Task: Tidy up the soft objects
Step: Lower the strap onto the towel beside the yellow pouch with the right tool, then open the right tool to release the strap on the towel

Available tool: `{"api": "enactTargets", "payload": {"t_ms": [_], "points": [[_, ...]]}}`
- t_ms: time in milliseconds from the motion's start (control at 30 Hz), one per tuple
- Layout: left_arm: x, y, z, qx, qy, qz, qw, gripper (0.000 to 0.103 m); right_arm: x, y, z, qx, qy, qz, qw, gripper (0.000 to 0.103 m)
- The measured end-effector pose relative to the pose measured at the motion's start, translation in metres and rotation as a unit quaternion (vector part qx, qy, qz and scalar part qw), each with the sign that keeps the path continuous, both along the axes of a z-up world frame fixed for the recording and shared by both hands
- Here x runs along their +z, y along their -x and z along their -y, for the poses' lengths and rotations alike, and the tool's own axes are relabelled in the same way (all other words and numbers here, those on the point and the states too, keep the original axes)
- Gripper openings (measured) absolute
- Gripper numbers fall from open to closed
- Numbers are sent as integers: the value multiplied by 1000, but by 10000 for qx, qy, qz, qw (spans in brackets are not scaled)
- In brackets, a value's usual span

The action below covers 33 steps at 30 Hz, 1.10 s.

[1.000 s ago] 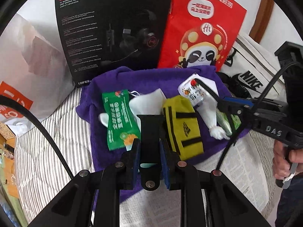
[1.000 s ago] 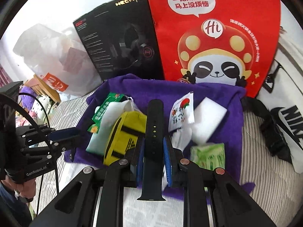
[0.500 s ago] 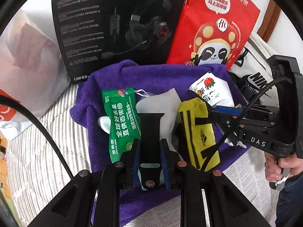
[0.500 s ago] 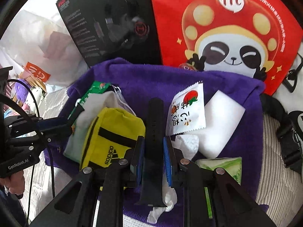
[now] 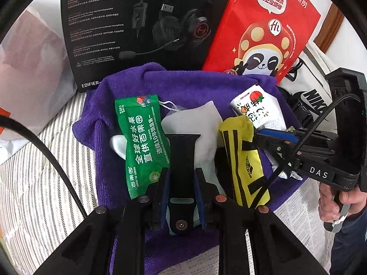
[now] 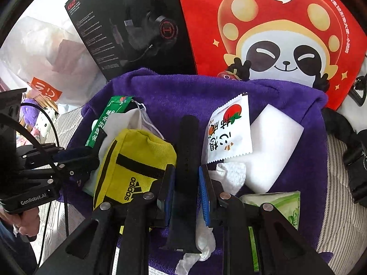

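Left gripper [image 5: 181,183]: clamped on a black strap [image 5: 183,155] above the purple towel [image 5: 183,84].
Right gripper [image 6: 184,183]: clamped on another strap [image 6: 187,160].
Risk: could have slipped (thin, smooth).

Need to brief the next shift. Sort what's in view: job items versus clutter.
Job: left strap in left gripper; right strap in right gripper; yellow pouch; green packet; purple towel.
Clutter: headset box; red bag.
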State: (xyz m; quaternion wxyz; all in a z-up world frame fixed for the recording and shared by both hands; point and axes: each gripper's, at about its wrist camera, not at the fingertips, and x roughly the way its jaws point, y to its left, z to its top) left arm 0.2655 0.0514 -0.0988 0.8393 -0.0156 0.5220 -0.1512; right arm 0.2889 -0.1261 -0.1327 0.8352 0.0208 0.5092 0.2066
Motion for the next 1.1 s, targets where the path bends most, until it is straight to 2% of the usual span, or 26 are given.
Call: {"api": "enactTargets", "payload": {"t_ms": [133, 233, 333, 400, 467, 533, 600, 667, 733, 833, 933, 1000, 1033, 1100], "points": [[0, 2, -1, 1, -12, -10, 10000, 21, 0, 1, 3, 20, -22, -36, 10000, 23], [1, 5, -2, 6, -33, -19, 10000, 21, 0, 2, 3, 33, -12, -70, 10000, 28], [4, 8, -4, 41, -19, -56, 10000, 31, 3, 4, 4, 36, -13, -83, 10000, 30], [6, 11, -5, 56, -65, -47, 10000, 46, 8, 7, 5, 35, -19, -70, 10000, 37], [9, 14, -5, 68, -137, -36, 9999, 49, 12, 9, 6, 13, -3, -60, 10000, 44], [12, 18, -5, 74, -174, -12, 9998, 49, 21, 14, 8, -39, 26, 30, 10000, 45], [16, 22, -5, 78, -173, 1, 9998, 54, 29, 20, 10, -73, 46, 86, 9999, 47], [22, 27, -4, 104, -210, 56, 9997, 58, 37, 27, 11, -102, 50, 139, 9998, 55], [28, 33, -2, 104, -227, 110, 9996, 58, 43, 33, 12, -98, 83, 171, 9998, 59], [37, 43, 2, 104, -287, 160, 9994, 65, 51, 47, 13, -25, 140, 217, 9997, 63], [45, 55, 10, 81, -403, 217, 9989, 73, 59, 61, 17, -19, 199, 254, 9995, 66], [50, 65, 15, 63, -514, 270, 9983, 85, 64, 72, 21, -61, 230, 275, 9993, 71], [53, 70, 18, 58, -582, 302, 9978, 86, 66, 76, 23, -99, 242, 285, 9993, 74], [58, 81, 24, 53, -667, 395, 9970, 89, 70, 86, 27, -180, 283, 273, 9991, 75]]}}
